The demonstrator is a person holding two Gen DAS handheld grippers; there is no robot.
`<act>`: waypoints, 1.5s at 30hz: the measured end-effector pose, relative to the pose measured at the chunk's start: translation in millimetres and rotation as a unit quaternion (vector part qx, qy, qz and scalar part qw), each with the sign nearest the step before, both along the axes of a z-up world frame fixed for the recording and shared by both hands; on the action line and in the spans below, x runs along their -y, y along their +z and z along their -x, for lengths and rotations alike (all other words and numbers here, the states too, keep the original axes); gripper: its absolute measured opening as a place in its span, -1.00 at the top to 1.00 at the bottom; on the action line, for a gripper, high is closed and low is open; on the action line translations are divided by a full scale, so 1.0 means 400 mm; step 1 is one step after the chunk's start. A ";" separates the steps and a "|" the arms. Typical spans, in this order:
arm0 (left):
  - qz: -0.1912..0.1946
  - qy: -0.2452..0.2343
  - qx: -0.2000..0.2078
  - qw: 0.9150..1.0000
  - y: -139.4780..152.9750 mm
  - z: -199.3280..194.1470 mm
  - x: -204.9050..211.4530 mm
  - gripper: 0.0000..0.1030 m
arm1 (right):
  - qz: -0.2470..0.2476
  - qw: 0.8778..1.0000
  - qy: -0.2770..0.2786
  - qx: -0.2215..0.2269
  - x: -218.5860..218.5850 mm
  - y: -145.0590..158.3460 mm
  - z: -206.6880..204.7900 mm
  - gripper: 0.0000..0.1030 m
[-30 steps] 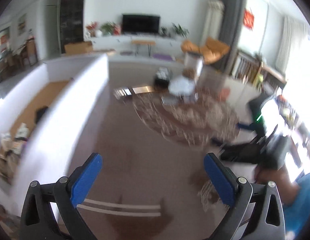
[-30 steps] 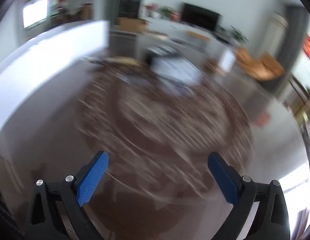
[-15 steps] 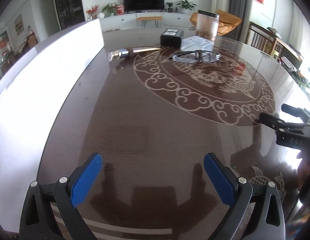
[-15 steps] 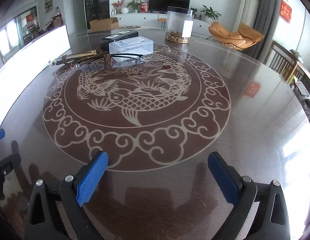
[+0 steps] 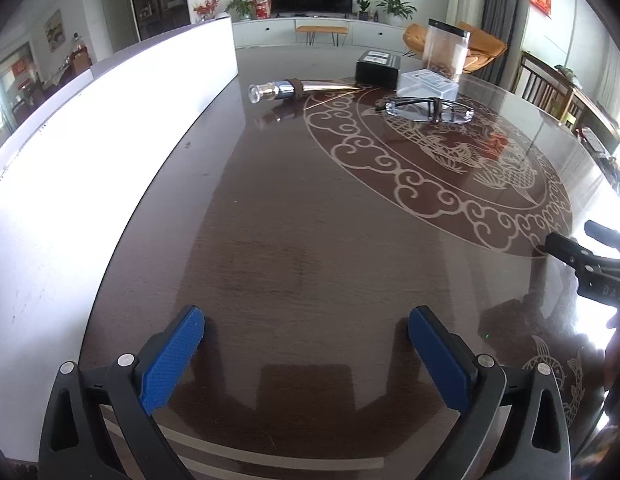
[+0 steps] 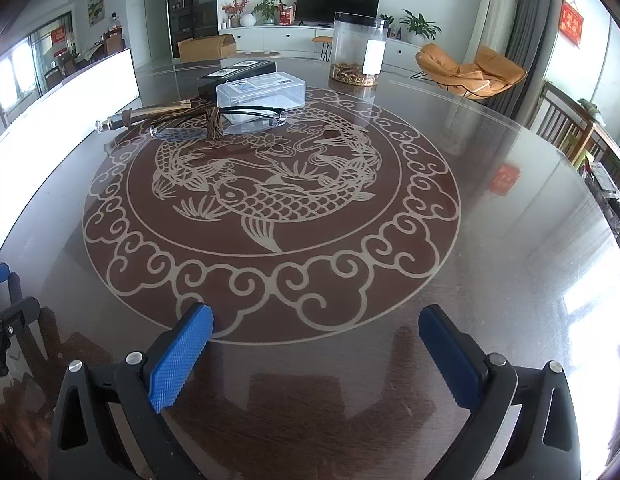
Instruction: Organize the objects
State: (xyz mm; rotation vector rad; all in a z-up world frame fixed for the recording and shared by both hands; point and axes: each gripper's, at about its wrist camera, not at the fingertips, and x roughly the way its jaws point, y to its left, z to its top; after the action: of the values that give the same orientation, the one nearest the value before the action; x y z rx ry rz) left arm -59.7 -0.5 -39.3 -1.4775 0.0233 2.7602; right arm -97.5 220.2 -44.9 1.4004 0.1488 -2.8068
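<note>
A pair of glasses [image 6: 230,118] lies at the far side of the round dark table [image 6: 489,260], also in the left wrist view [image 5: 429,108]. Behind it are a clear plastic box [image 6: 262,90], a black box [image 6: 238,72], a horn-shaped bottle [image 5: 302,88] and a tall clear jar [image 6: 359,50]. My left gripper [image 5: 306,332] is open and empty over the near table edge. My right gripper [image 6: 315,332] is open and empty, also near the front edge, far from the objects.
A white panel [image 5: 110,128] runs along the table's left side. Wooden chairs [image 6: 569,124] stand at the right. The right gripper's side shows at the edge of the left wrist view [image 5: 589,264].
Both views went from blurred and sweeping to steady over the table. In the last half second both grippers barely moved and stayed open.
</note>
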 end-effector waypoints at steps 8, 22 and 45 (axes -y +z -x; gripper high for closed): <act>0.001 -0.001 0.013 1.000 0.002 0.066 0.011 -1.00 | 0.000 1.000 0.000 0.000 -0.001 0.000 0.000 -1.00; -0.003 -0.017 -0.001 1.000 -0.001 0.104 0.034 -1.00 | 0.000 1.000 0.000 0.000 -0.003 0.000 -0.001 -1.00; -0.005 -0.020 -0.004 1.000 0.000 0.102 0.043 -1.00 | 0.169 0.974 -0.123 0.093 0.174 0.041 0.491 -1.00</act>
State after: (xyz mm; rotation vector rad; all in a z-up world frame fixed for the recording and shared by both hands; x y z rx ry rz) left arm -100.3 -17.8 -39.2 -1.4473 0.0396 2.7314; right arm -293.8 150.7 -28.5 1.6739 -0.5106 -2.6804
